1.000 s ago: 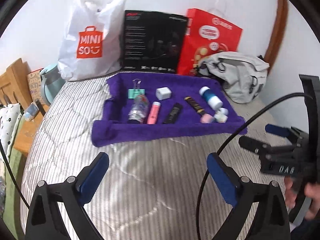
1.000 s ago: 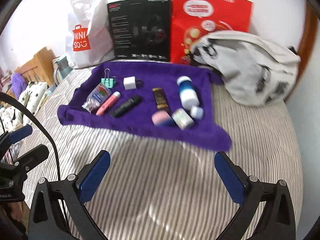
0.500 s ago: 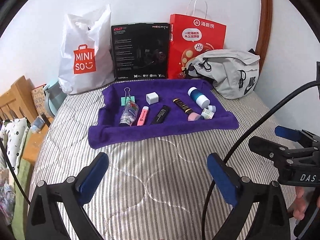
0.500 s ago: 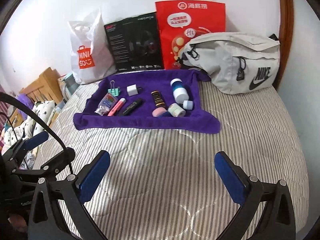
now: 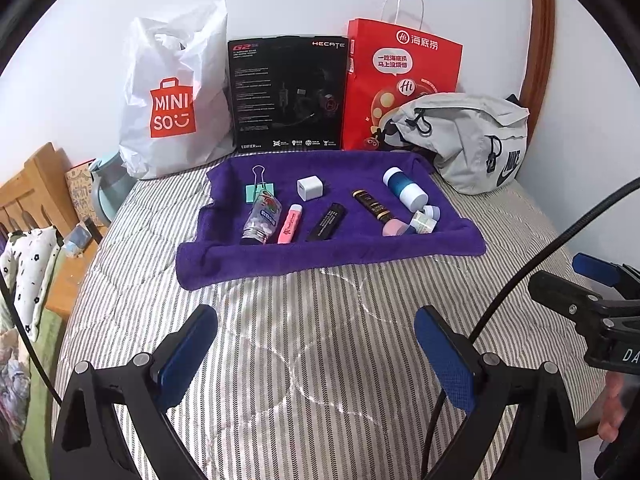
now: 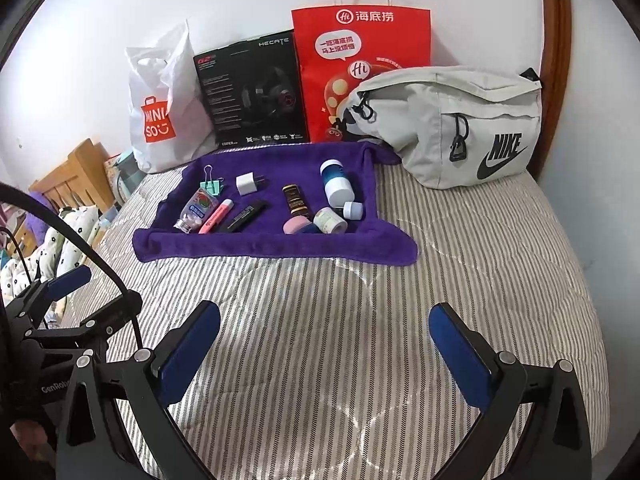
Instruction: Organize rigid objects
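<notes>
Both grippers hang low over the striped bedspread (image 5: 304,360), well short of the goods: the left gripper (image 5: 316,352) has its 2 blue pads spread wide with nothing between them, and the right gripper (image 6: 324,350) is just as released, its fingers splayed over bare quilt. Up ahead lies the purple towel (image 5: 320,254), its edges rumpled up like a shallow tray, and everything to be sorted sits on it. From the left: a mint binder clip (image 5: 259,190) at the back, touching the clear bottle of pills (image 5: 262,218) that lies in front of it; just beside that a pink tube (image 5: 291,224), then a black tube (image 5: 327,222) angled the other way. Behind them, on its own, a white charger cube (image 5: 309,188). To the right, a dark tube with gold bands (image 5: 371,205), and a blue-and-white bottle (image 5: 405,189) lying on its side. At the towel's right front a small cluster huddles together: a pink round piece (image 5: 394,227), a small pale jar (image 5: 423,222) and a little white cap (image 5: 432,212), close enough that I can't tell which are touching. Along the wall stand a white shopping bag (image 5: 176,100), a black box (image 5: 288,92), a red paper bag (image 5: 400,80) and a grey waist bag (image 6: 452,124).
</notes>
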